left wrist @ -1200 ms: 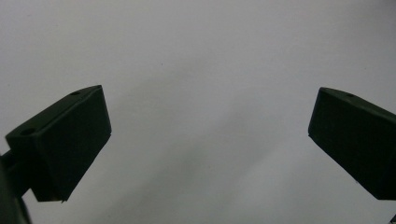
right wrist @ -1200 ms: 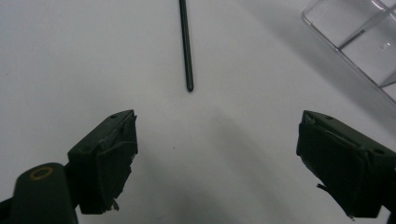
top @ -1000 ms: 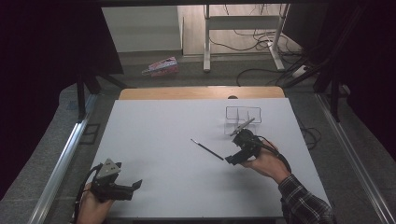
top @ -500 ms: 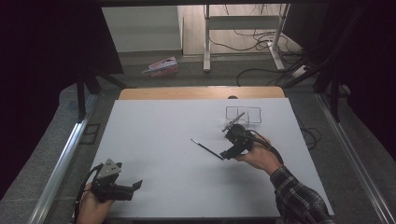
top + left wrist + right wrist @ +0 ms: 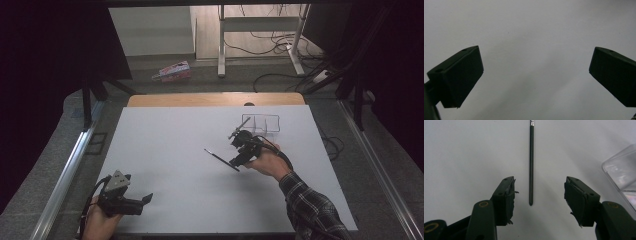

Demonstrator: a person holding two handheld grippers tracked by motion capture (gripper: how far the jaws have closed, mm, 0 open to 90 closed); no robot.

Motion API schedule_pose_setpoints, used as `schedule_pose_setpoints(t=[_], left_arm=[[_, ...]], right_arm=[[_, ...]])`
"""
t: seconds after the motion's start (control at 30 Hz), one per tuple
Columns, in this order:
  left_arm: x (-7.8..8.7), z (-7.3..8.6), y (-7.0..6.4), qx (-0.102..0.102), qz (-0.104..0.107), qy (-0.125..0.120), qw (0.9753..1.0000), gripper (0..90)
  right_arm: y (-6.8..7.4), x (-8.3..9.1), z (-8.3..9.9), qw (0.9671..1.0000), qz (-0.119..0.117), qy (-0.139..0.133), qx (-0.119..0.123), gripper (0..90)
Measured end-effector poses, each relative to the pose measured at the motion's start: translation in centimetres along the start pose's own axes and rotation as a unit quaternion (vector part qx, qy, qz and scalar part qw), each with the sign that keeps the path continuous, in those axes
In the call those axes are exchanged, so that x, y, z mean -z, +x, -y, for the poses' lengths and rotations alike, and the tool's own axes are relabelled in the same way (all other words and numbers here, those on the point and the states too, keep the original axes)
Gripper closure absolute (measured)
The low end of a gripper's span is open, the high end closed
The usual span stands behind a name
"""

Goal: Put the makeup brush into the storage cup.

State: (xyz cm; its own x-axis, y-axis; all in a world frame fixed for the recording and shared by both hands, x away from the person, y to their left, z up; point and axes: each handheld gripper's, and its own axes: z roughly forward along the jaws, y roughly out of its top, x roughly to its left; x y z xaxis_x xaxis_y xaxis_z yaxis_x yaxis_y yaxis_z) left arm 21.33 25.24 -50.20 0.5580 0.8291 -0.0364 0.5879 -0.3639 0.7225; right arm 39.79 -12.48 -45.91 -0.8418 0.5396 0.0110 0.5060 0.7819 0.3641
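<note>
my right gripper [image 5: 539, 192] gapes wide astride the near end of the thin black rod [image 5: 531, 162] lying on the table [image 5: 165, 145]; the high view adds my left gripper [image 5: 145, 200], also open, well apart.

The thin dark rod [image 5: 531, 162] is running off the top edge of the right gripper view, its far tip unseen; the clear tray [image 5: 621, 175], perhaps plastic, is being cropped at the right.

White table [image 5: 165, 150] with a thin dark rod [image 5: 220, 159] and a clear box [image 5: 265, 123].
</note>
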Motion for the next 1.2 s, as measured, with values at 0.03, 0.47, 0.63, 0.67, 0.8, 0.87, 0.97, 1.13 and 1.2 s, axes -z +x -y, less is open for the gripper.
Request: schedule_pose_setpoints(t=[0.03,0.47,0.63,0.67,0.8,0.87,0.97,1.13,1.2], left_arm=[[0.0,0.0,0.0,0.000,0.000,0.000,1.0000,0.0],[-0.1,0.0,-0.1,-0.005,-0.001,0.005,1.0000,0.0],[-0.1,0.0,-0.2,-0.007,-0.003,0.005,1.0000,0.0],[-0.1,0.0,-0.2,-0.007,-0.003,0.005,1.0000,0.0],[-0.1,0.0,-0.1,-0.006,-0.003,0.005,1.0000,0.0],[-0.1,0.0,-0.2,-0.006,-0.003,0.004,1.0000,0.0],[-0.1,0.0,-0.1,-0.006,-0.003,0.004,1.0000,0.0],[-0.1,0.0,-0.1,-0.005,-0.003,0.003,1.0000,0.0],[-0.1,0.0,-0.1,-0.005,-0.003,0.003,1.0000,0.0]], right_arm=[[0.1,-0.1,-0.2,1.0000,0.000,0.002,0.001,43.1],[0.7,-1.4,-1.7,0.9992,0.001,0.022,0.034,51.1],[0.7,-1.9,-1.8,0.9988,0.001,0.030,0.038,54.3],[0.7,-1.9,-1.8,0.9988,0.001,0.030,0.038,54.3],[0.7,-2.5,-1.7,0.9984,0.000,0.038,0.041,56.3],[0.7,-3.0,-1.5,0.9981,-0.003,0.046,0.040,57.7],[0.6,-3.4,-1.3,0.9979,-0.003,0.049,0.042,58.7],[0.5,-4.1,-0.9,0.9974,-0.010,0.060,0.040,61.7],[0.5,-4.3,-0.9,0.9971,-0.008,0.062,0.044,62.4]])
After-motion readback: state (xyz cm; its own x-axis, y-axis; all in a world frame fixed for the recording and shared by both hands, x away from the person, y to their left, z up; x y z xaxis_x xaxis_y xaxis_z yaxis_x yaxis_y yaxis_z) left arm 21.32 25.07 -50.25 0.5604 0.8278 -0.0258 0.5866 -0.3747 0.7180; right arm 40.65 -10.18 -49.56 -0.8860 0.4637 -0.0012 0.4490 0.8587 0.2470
